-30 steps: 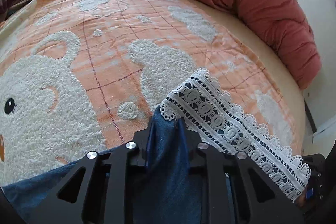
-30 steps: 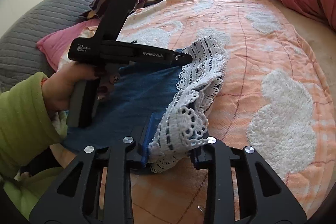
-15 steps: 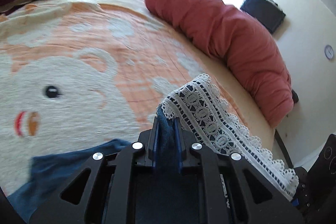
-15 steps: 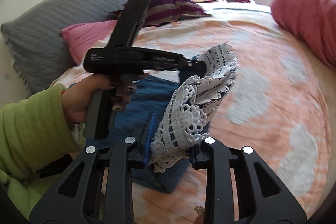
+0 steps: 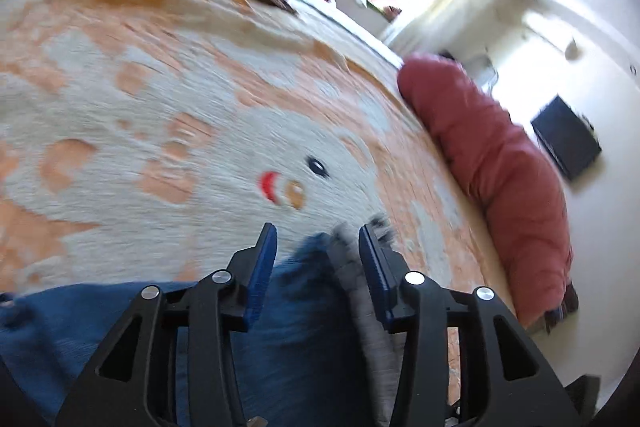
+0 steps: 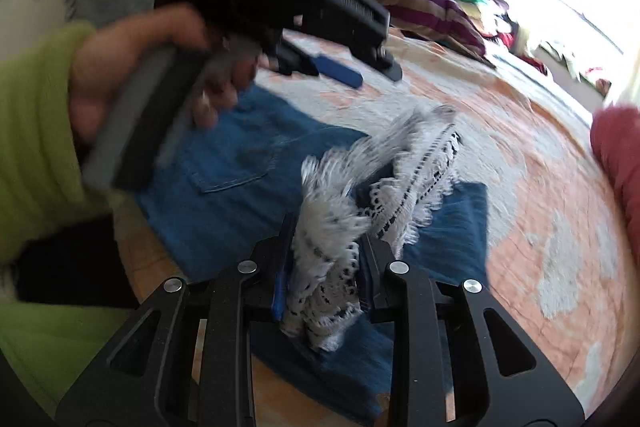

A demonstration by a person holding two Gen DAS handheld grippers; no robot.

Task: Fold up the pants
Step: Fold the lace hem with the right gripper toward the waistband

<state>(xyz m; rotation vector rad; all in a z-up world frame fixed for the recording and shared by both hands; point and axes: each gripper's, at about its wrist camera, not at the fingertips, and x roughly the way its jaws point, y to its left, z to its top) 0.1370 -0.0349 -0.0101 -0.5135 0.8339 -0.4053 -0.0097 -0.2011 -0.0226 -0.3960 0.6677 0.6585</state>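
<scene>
- Pants (image 6: 240, 163): blue denim w/ white lace hem (image 6: 404, 187), lying on the bed (image 6: 532, 155) over an orange-and-cream blanket. Back pocket faces up in right view. Hem end is lifted and doubled back over the seat area — fold in progress, not yet laid flat.
- Right claw (image 6: 326, 267): narrow, clamped on a bunched wad of lace plus denim edge. Grip looks firm.
- Left claw (image 5: 318, 251): jaws have just been opening; now stand moderately wide. Denim and a strip of lace sit between them, lace close against the right-hand pad, left-hand pad clear of cloth. Judged released, or nearly so. In right view it is held above the pants by a hand in a green sleeve (image 6: 36, 131).
- Both views are motion-blurred; fine contact can't be confirmed.
- Risk 1: uneven drop. One corner free, other corner held — the free side may sag or slide, so the hem lands skewed vs. the waistband.
- Risk 2: lace snag. Openwork trim may catch on a pad edge as the left claw pulls off, dragging the fold back open.
- Risk 3: right claw holds a crumpled wad, not a flat edge; on release it may leave a lump or a twisted hem.
- Risk 4: textured blanket may grip the denim, so any later sliding correction could wrinkle the lower layer.
</scene>
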